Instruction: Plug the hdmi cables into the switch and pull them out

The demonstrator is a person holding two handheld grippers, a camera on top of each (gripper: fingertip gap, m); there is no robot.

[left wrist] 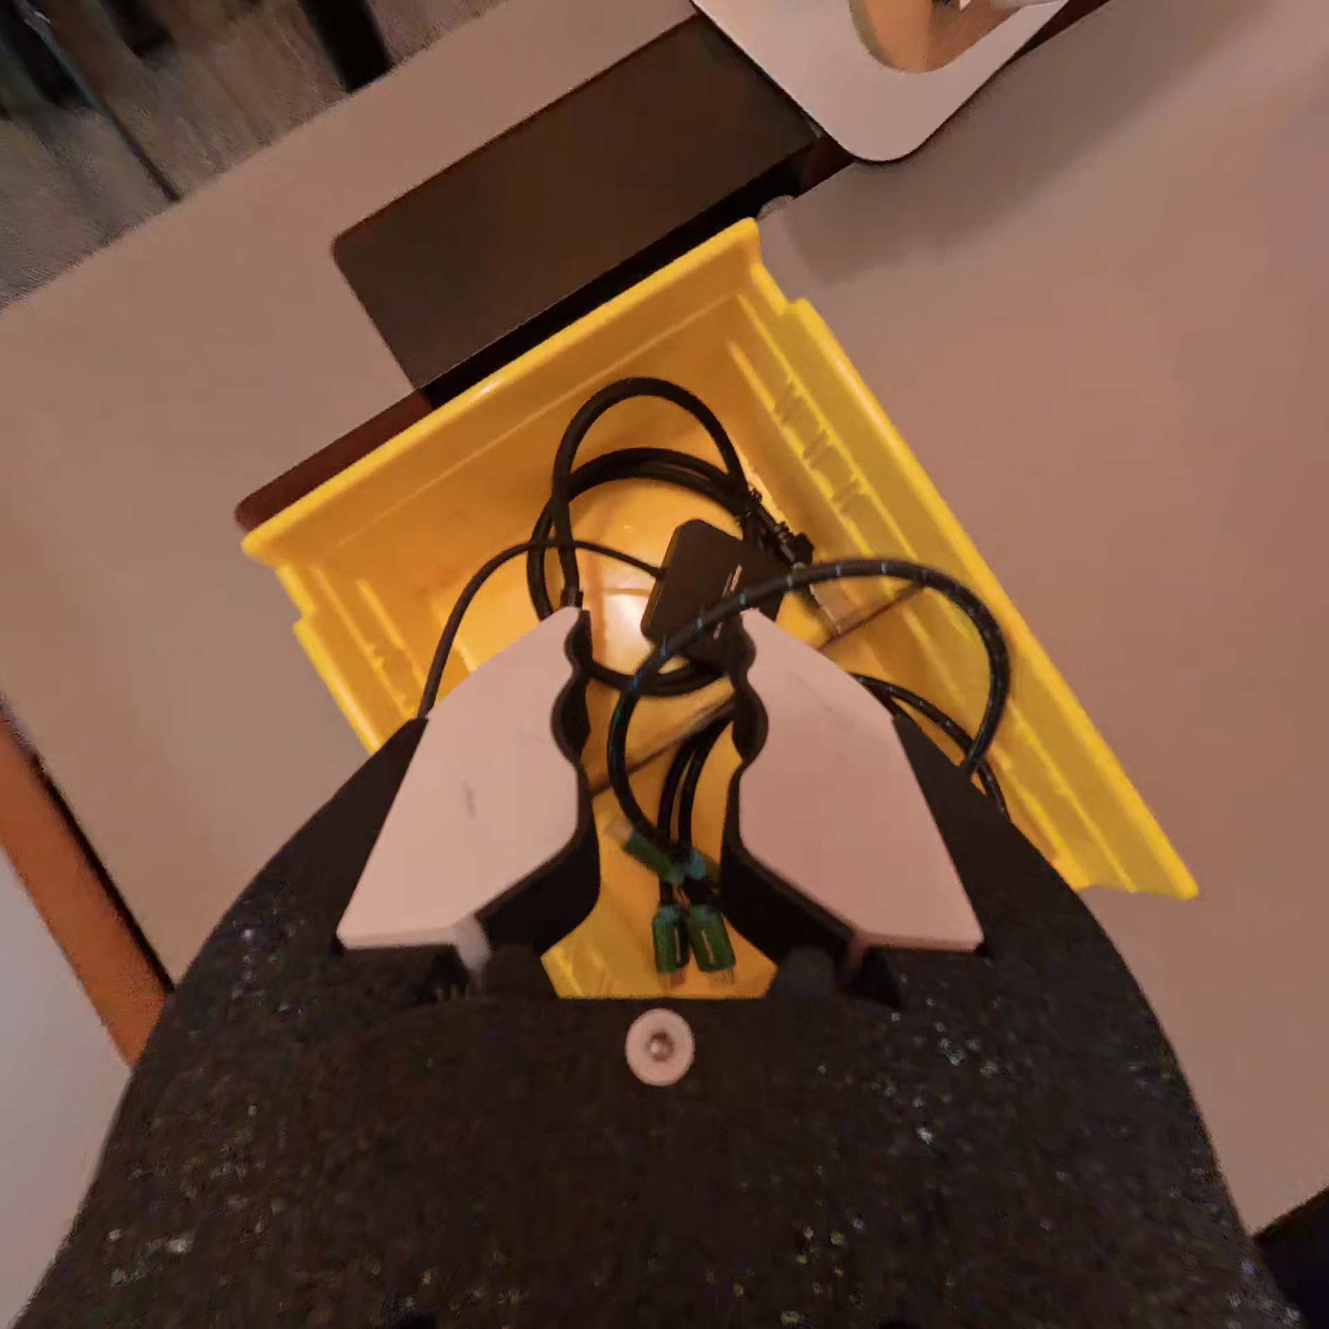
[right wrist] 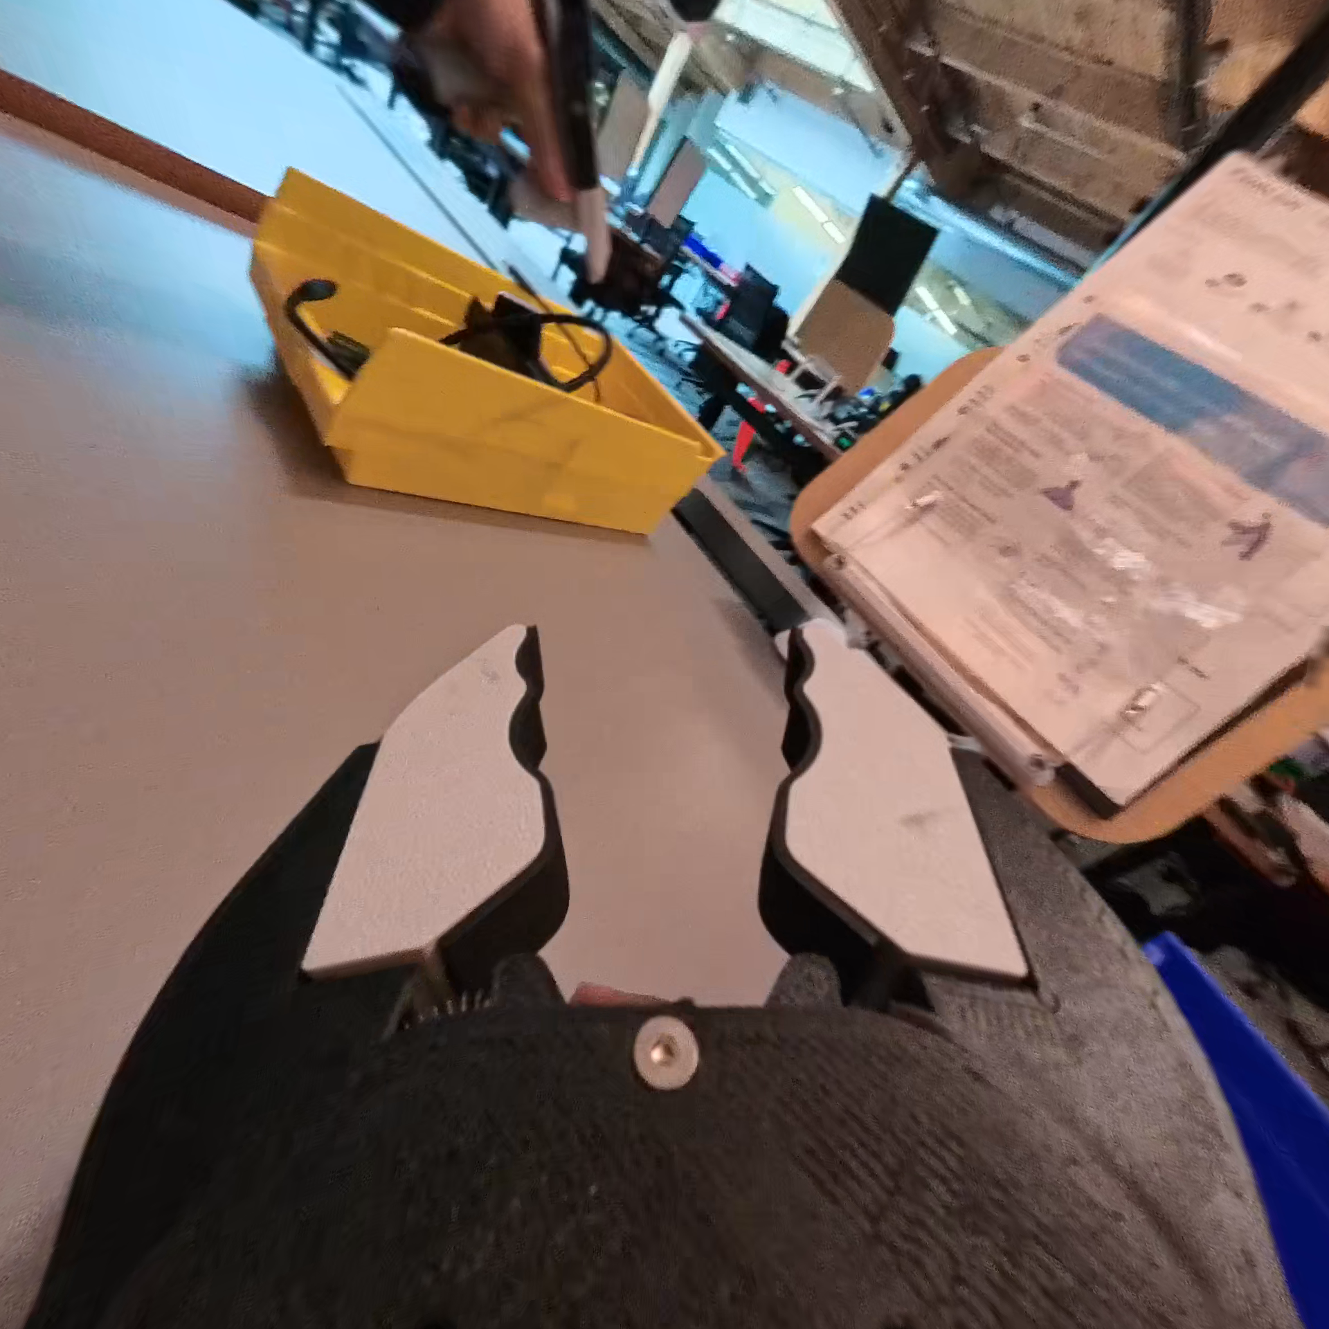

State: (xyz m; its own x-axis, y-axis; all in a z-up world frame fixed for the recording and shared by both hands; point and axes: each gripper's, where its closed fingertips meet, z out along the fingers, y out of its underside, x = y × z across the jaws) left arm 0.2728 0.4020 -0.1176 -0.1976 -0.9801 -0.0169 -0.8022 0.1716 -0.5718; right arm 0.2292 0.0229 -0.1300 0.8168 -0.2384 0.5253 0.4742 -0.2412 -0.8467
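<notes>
A yellow bin (left wrist: 467, 460) sits on the grey table. In it lie a small black HDMI switch (left wrist: 694, 575), coiled black cables (left wrist: 633, 460), a braided cable (left wrist: 935, 597) and two green-ended HDMI plugs (left wrist: 690, 942). My left gripper (left wrist: 661, 626) is open and hovers over the bin above the switch and cables, holding nothing. My right gripper (right wrist: 663, 640) is open and empty, low over the bare table, well short of the bin (right wrist: 503, 439). The right wrist view also shows the switch (right wrist: 503, 338) and a hand holding the left gripper (right wrist: 593, 237) above the bin.
A dark mat (left wrist: 575, 237) lies behind the bin, with a white slab (left wrist: 884, 79) beyond it. A wooden board with clipped papers (right wrist: 1079, 539) stands at my right, past the table edge (right wrist: 741, 575). A blue bin (right wrist: 1266, 1079) is lower right.
</notes>
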